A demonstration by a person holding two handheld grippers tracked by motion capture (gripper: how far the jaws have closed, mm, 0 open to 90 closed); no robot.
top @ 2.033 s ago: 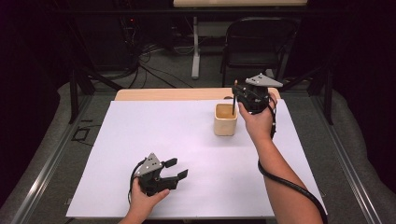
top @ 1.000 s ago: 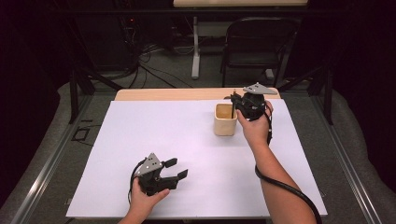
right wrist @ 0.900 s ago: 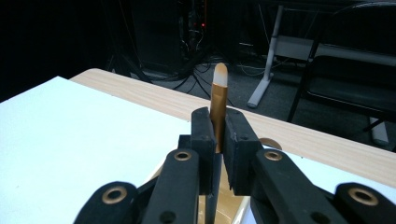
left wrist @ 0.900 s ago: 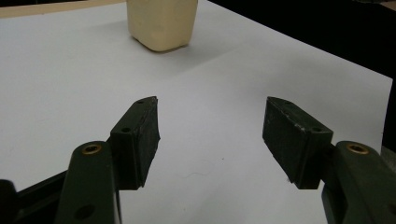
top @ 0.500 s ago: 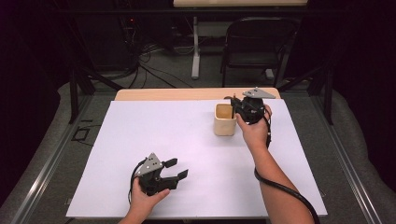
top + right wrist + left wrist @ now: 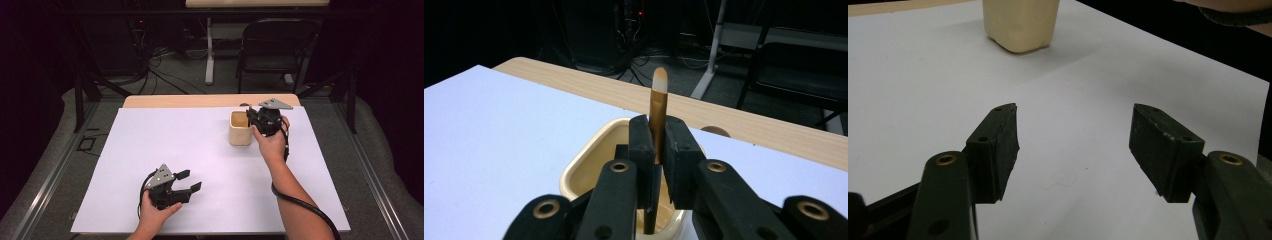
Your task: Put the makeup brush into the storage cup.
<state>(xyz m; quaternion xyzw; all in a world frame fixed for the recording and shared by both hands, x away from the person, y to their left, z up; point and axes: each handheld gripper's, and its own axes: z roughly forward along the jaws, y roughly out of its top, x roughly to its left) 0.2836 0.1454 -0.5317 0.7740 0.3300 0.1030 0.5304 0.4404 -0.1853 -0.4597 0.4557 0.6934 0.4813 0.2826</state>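
The right tool (image 6: pixel 256 116) has sunk since two seconds ago and is clamped on a brown stick (image 6: pixel 657 107), upright over the cream cup (image 6: pixel 240 133); its lower end dips inside. The cup stands at two o'clock on the white worktop (image 6: pixel 165 135), near the far edge. The left tool (image 6: pixel 187 181), at seven o'clock, gapes wide and empty, with bare sheet around it.

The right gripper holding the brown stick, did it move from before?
Yes. The right gripper sank toward the cream square cup, lowering the brown stick into it.
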